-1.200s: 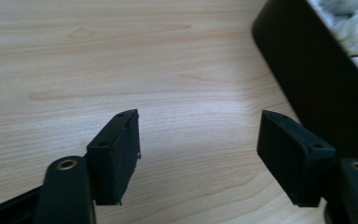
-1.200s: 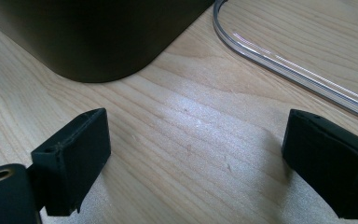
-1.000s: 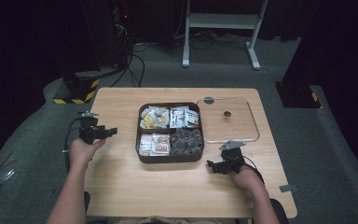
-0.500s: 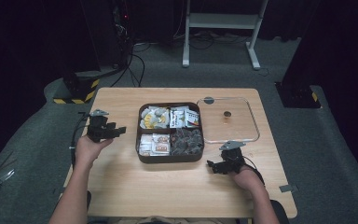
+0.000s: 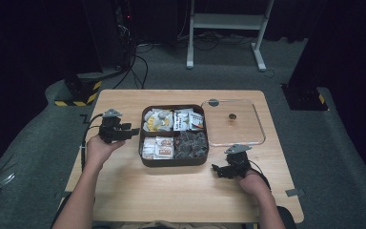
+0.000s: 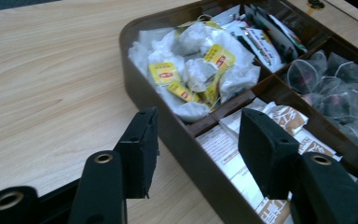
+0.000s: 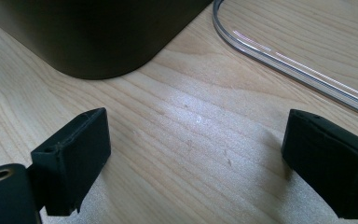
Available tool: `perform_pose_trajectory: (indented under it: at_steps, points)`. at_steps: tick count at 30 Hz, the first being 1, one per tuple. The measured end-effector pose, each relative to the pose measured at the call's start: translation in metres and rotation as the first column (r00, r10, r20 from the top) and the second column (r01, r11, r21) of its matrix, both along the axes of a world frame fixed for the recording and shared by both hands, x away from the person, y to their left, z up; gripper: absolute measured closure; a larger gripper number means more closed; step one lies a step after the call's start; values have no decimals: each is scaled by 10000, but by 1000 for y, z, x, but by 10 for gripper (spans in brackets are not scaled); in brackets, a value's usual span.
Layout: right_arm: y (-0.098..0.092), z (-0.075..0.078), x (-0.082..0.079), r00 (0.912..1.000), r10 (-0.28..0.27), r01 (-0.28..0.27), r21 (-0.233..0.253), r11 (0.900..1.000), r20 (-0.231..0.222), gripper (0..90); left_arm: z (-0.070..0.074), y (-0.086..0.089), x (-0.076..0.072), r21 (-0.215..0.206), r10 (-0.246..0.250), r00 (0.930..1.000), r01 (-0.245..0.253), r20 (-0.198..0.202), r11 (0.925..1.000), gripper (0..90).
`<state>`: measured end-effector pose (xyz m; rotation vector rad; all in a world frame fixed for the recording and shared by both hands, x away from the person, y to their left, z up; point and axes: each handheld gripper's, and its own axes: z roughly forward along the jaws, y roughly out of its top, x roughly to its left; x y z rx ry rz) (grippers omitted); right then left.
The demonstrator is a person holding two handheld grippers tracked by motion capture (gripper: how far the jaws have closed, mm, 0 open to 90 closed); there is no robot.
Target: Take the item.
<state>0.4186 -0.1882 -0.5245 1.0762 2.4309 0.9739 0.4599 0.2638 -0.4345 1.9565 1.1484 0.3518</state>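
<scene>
A dark brown four-compartment box sits mid-table, filled with tea bags and sachets. In the left gripper view its near wall runs between my jaws, with yellow-tagged tea bags beyond. My left gripper hovers open just left of the box, with nothing in its grasp. My right gripper rests open low over the table, off the box's near right corner. A clear lid with a small knob lies flat to the right of the box; its rim shows ahead of the right jaws.
The wooden table has bare room in front of the box and along its left side. Beyond the far edge are a grey floor, cables, a white metal stand and yellow-black striped bases.
My left gripper has moved right toward the box's left wall and is now close beside it. The right gripper has stayed where it was.
</scene>
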Motion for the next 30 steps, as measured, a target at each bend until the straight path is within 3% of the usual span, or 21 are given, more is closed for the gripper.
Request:
perform_pose_trajectory:
  at_steps: [10, 30]
  points:
    - [0, 0, -1, 10000, -43, 43, 13, 10000, -1, 78, -1, -18, 4, 61, -672, 9977, 672, -54, 9977, 522]
    - [-2, 0, -6, 9999, -107, 107, 0, 9999, -7, 78, -12, -53, 14, 289, -1823, 9827, 1833, -328, 9826, 556]
